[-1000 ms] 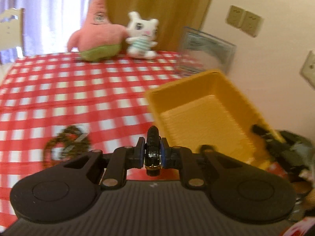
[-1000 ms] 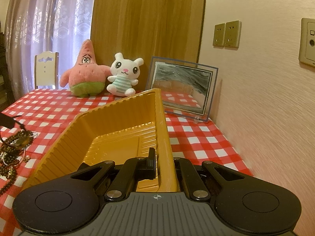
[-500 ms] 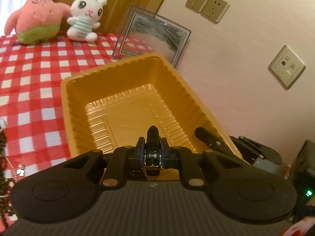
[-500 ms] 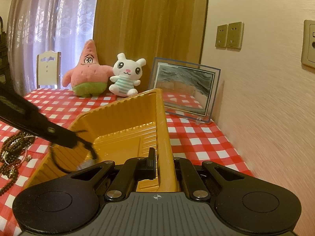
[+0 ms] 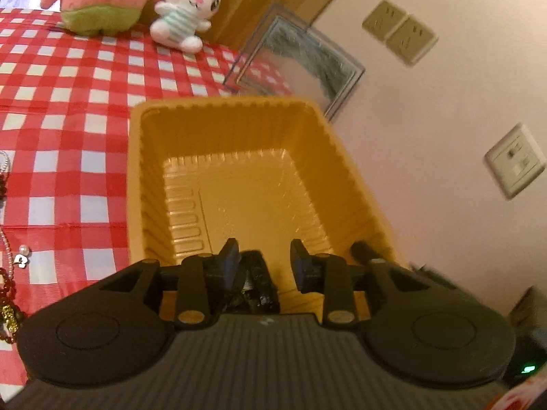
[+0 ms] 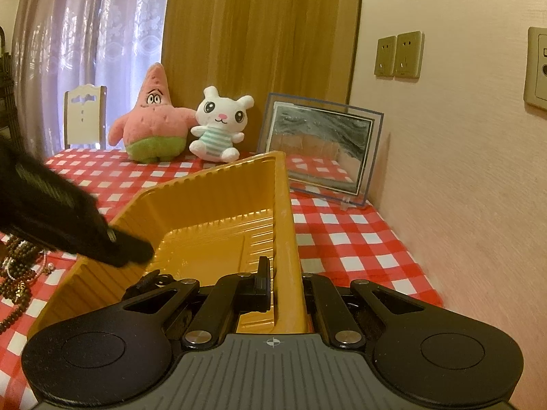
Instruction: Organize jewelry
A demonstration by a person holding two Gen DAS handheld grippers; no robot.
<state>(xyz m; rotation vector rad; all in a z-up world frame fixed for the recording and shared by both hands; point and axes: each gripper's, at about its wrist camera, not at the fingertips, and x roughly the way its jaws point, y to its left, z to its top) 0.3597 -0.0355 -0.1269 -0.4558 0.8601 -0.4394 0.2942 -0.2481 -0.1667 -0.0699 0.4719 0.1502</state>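
Note:
A yellow ribbed plastic tray [image 5: 136,157] stands on the red checked tablecloth near the wall. My left gripper [image 5: 263,261] is open above the tray's near end. A black bracelet [image 5: 256,287] lies in the tray just under its fingers, free of them. It also shows in the right wrist view [image 6: 154,282] at the tray's near left corner. My right gripper [image 6: 285,280] is shut on the tray's right rim [image 6: 283,225]. The left gripper [image 6: 133,254] reaches in over the tray's left wall in the right wrist view. A heap of bead necklaces [image 6: 17,273] lies left of the tray.
A pink starfish plush [image 6: 154,126] and a white bunny plush [image 6: 218,126] sit at the table's far edge. A framed picture [image 6: 321,150] leans against the wall behind the tray. Loose beads and a pearl chain [image 5: 10,273] lie at the left. The wall runs along the right.
My left gripper moved over the tray and opened. The black bracelet it held now lies in the tray. The right gripper kept its hold on the rim.

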